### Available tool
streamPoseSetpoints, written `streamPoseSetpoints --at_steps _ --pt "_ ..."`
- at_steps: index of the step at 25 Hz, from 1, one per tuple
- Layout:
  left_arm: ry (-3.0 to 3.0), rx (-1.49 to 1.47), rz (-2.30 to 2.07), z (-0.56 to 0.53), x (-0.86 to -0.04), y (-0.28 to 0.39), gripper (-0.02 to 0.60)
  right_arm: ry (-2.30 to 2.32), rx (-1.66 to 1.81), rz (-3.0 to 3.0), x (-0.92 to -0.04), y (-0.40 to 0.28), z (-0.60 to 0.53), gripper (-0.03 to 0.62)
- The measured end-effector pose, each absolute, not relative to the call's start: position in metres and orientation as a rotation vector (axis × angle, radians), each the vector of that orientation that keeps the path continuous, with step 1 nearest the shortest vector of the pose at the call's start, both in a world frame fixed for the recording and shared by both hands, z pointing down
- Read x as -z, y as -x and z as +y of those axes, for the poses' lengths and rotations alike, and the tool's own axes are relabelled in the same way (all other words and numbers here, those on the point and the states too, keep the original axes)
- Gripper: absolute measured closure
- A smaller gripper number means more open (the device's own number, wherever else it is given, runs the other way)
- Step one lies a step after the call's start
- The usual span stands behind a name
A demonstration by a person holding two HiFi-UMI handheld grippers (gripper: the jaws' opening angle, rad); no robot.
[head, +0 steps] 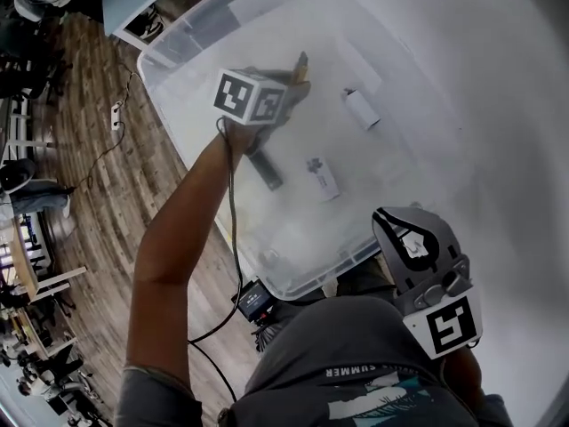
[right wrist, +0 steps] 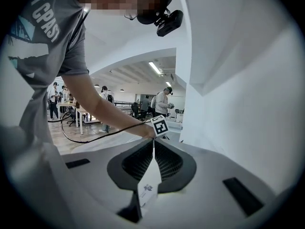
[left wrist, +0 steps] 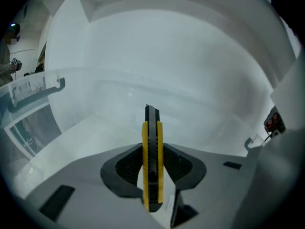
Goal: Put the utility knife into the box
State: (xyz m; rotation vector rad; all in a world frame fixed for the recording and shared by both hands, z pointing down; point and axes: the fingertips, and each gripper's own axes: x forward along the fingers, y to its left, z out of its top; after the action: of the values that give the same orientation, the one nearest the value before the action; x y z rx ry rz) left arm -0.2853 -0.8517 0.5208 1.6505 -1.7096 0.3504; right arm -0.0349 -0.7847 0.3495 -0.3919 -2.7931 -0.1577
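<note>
The right gripper (right wrist: 153, 149), close to the body, has its 2 jaws pressed together on nothing. Ahead, the left gripper (head: 286, 85) clamps the yellow-and-black utility knife (left wrist: 152, 151) upright over the clear plastic box (head: 167, 87). The carry looks nearly done, and the next move is to lower and release. Beyond the knife tip the floor is bare and the walls stand well apart.
</note>
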Motion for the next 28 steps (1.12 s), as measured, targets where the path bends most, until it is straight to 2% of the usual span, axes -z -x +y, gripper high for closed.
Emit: streamPoseSetpoints --at_steps 13,28 --pt "-1.423 -0.789 -1.415 -0.821 -0.665 0.301 0.445 0.439 0.176 -2.734 -0.36 0.04 -0.786 0.571" --pt "-1.421 -0.959 -1.118 -0.787 -0.709 0.263 0.445 0.41 0.199 -2.717 -0.36 0.04 -0.776 0.572"
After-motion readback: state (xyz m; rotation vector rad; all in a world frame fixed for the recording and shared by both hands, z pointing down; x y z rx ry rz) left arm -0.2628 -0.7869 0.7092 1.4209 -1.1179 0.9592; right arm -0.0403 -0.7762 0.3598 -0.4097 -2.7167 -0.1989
